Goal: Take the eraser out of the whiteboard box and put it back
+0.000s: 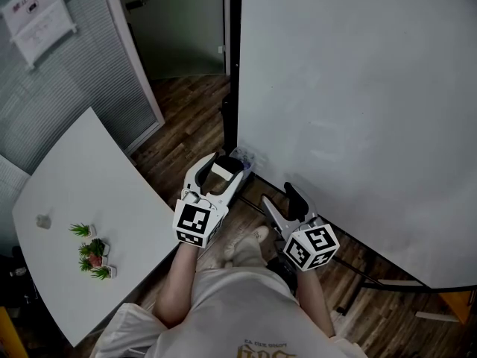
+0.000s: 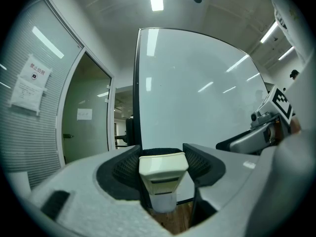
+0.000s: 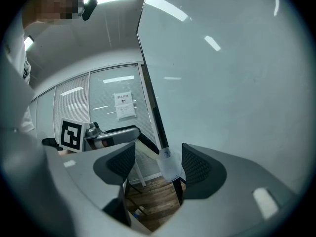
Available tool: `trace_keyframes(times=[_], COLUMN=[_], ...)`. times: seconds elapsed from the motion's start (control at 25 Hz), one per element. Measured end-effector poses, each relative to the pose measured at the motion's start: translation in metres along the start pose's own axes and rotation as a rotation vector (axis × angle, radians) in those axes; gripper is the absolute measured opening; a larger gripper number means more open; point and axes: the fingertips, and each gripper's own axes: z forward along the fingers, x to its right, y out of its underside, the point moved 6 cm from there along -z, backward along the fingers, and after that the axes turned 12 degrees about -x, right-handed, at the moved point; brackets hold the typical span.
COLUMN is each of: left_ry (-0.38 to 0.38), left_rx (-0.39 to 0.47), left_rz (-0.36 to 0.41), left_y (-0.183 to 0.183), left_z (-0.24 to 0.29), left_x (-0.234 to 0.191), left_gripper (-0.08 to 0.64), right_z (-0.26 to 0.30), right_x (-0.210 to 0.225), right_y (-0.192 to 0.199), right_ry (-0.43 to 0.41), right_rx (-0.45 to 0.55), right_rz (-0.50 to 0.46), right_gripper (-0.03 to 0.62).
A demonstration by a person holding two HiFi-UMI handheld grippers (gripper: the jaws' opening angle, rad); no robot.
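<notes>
Two hand-held grippers out in front of the body, forearms low, both aimed roughly level at the lower left corner of the whiteboard. The left hand-held gripper is clamped on the eraser: in the left gripper view the cream block stands upright between the ribbed pads, both pressing its sides. The eraser is out of the whiteboard box, just short of it. The right hand-held gripper has its jaws apart and nothing in them; through the gap its own view shows the clear box fixed at the board's dark edge.

Edges and room: the board face fills the right side, close ahead of the right jaws. Bare wooden floor lies between the board and the white surface, whose curved edge runs near the left forearm. The two grippers sit side by side, near but apart.

Around: small potted plants and a small grey object on the surface, well away from the hands. The dark stand leg crosses the floor under the board. A blind-covered partition carries a paper notice.
</notes>
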Motion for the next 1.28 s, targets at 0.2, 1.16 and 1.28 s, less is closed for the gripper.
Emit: trace_keyframes(times=[0.2,1.16,1.28], left_ry=[0.003,0.029,0.031], left_rx=[0.000,0.007,0.004], left_rz=[0.003,-0.008,-0.009], left_y=[0.000,-0.002,-0.002], left_z=[0.000,0.018,0.020], left_x=[0.002,0.001,0.002], left_gripper=[0.267,0.267,0.267], right_z=[-0.002,-0.006,-0.007], right_x=[0.001,0.016,0.018], right_y=[0.001,0.001,0.001], right_ry=[0.006,0.044,0.045], right_rx=[0.003,0.009,0.008], right_rz=[0.002,0.019,0.022], right_gripper=[0.298,0.298,0.298])
